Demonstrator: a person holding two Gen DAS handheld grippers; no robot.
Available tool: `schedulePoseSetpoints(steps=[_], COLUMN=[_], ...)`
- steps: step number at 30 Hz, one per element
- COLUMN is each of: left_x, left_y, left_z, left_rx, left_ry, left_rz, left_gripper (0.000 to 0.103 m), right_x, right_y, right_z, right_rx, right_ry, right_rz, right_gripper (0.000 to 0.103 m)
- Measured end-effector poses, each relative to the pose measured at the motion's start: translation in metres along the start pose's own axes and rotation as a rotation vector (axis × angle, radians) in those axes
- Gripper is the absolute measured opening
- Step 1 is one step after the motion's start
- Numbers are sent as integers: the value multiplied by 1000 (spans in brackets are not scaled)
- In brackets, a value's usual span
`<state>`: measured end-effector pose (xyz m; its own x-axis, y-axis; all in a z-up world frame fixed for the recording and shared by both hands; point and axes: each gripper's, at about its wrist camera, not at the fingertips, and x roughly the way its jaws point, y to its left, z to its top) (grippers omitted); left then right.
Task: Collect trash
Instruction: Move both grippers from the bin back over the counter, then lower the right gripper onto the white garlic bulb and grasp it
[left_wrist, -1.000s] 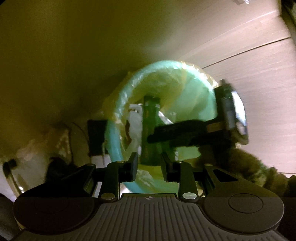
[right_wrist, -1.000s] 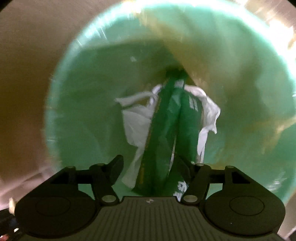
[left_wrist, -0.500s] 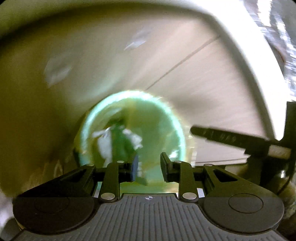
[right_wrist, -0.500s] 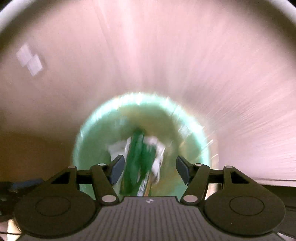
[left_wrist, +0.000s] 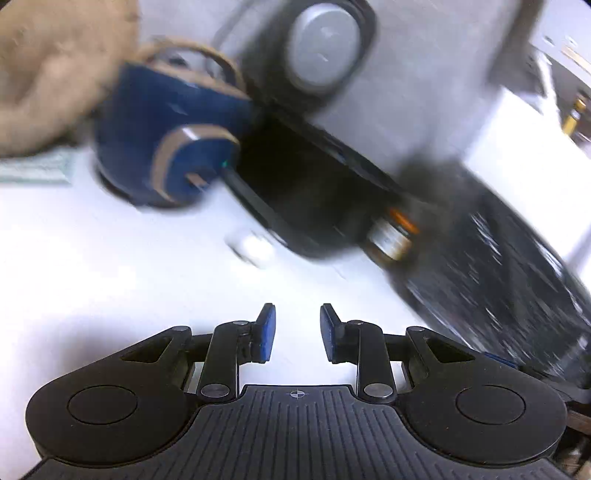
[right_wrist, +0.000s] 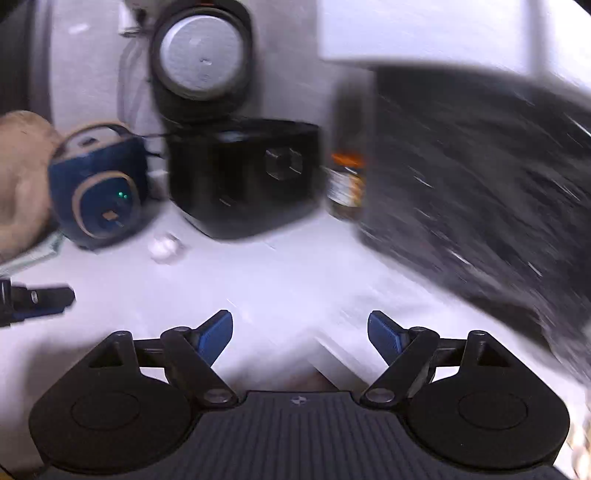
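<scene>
A small crumpled white paper ball lies on the white counter, in front of a black appliance; it also shows in the right wrist view. My left gripper is open and empty, above the counter, short of the ball. My right gripper is wide open and empty, also above the counter. The left gripper's tip shows at the left edge of the right wrist view. The bin is not in view.
A black appliance with a round grey lid stands at the back. A blue round device and a tan cloth sit left. A small jar and a dark speckled surface lie right.
Both grippers have swung away from the green bin with its green wrapper and white paper, and now face the counter. Both views are motion-blurred. The right jaws stay wide open.
</scene>
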<state>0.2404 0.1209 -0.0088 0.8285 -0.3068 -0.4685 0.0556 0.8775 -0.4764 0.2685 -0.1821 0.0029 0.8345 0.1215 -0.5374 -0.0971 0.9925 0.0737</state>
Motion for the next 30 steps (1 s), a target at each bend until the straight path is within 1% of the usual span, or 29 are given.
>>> schedulePoseSetpoints(steps=[2,3,6,8,10,12,14,18,20,21,22,23,24,25,26,30], left_x=[7,10,23,32,36,45,51,58,60,62,63,65,68,69,70,72], left_y=[14,21,40,52,68,82,95,113,117,120,123,124,125,125,124,123], left_z=[12,16,20,21,19,18,17,16,16,15,15,14,14,13,13,13], left_rx=[15,20,31,27,1,-42,-80,-113,-120,-125,-132,-137,-140,-139,-137,-134], left_ry=[16,26,40,61,87,114,140,165,167,170,178,185,190,196,199,197], left_rz=[49,59,67,73,71,68,58,39,29,24,20,15,10,5,-2,-30], left_gripper=[30,30,30,30,30,30,30,30,30,30,30,30,30,30,30,30], right_x=[22,34,75,102,126,151,176,222,237,246,251,255,255,254,251,228], right_y=[21,30,66,86,110,125,139,160,163,163,161,159,159,159,161,163], right_z=[13,18,34,44,49,57,63,71,69,68,68,69,69,69,69,55], right_rx=[-37,-58,-126,-147,-155,-150,-142,-152,-122,-91,-69,-47,-32,-29,-41,-99], right_ry=[15,23,65,102,136,158,174,227,259,290,313,326,334,339,346,374], right_rz=[38,49,72,90,103,118,108,65,45,42,41,50,66,85,85,140], right_gripper=[81,81,81,81,81,81,81,81,81,81,79,75,63,54,52,52])
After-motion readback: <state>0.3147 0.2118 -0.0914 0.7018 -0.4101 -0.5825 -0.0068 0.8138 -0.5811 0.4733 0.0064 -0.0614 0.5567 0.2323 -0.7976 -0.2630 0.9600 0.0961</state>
